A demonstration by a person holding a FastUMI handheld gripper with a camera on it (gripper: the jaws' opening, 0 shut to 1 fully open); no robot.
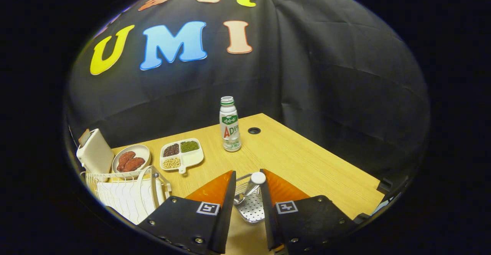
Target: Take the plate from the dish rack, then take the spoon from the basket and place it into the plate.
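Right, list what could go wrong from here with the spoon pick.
1. The tongs stand open around the spoon's white handle, which sticks up from the metal basket; closing off-centre could tip the handle aside or pinch the basket's rim.
2. Lifting at a slant might drag the light basket along.
3. A plate stands in the dish rack, so the spoon may have no plate laid out to land in.
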